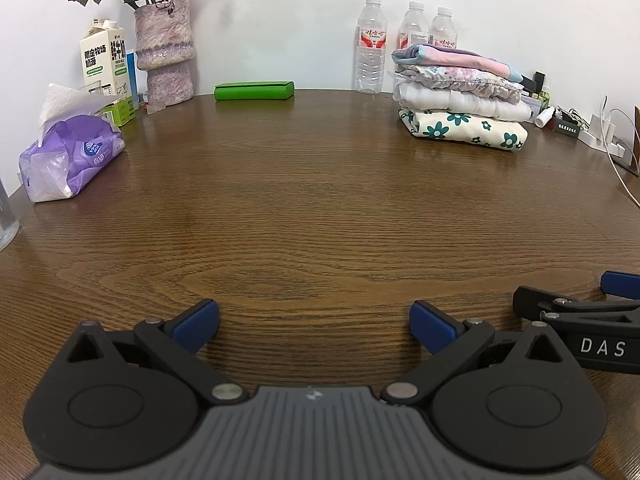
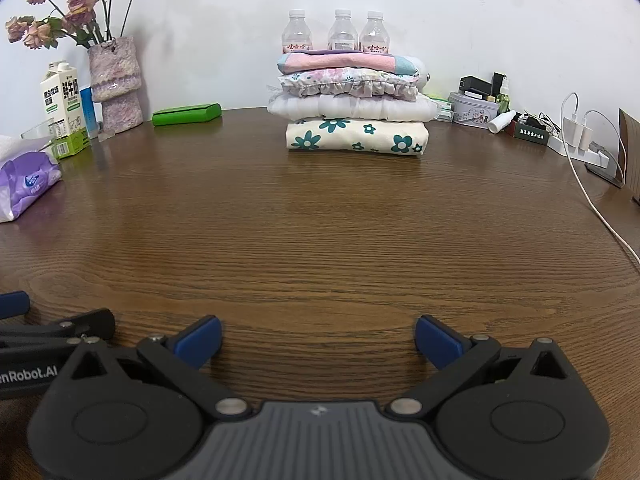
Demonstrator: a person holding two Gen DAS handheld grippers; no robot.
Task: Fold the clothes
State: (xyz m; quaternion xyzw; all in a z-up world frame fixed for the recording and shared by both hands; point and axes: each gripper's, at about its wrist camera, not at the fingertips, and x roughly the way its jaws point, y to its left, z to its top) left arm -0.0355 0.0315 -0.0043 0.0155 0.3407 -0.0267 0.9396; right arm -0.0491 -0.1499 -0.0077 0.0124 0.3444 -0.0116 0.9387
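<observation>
Folded cotton clothes in a four-layer stack (image 2: 354, 108) lie far ahead on the brown wooden counter (image 2: 320, 232) — straight before the right gripper (image 2: 319, 338), rightward of the left gripper (image 1: 314, 322); both jaws wide open, empty.

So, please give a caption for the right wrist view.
Open right gripper above the brown wooden table, facing a stack of four folded clothes.

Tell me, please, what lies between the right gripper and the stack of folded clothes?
Only bare table: nothing lies between the right gripper, jaws open, and the stack of folded clothes, as the right wrist view shows.
</observation>
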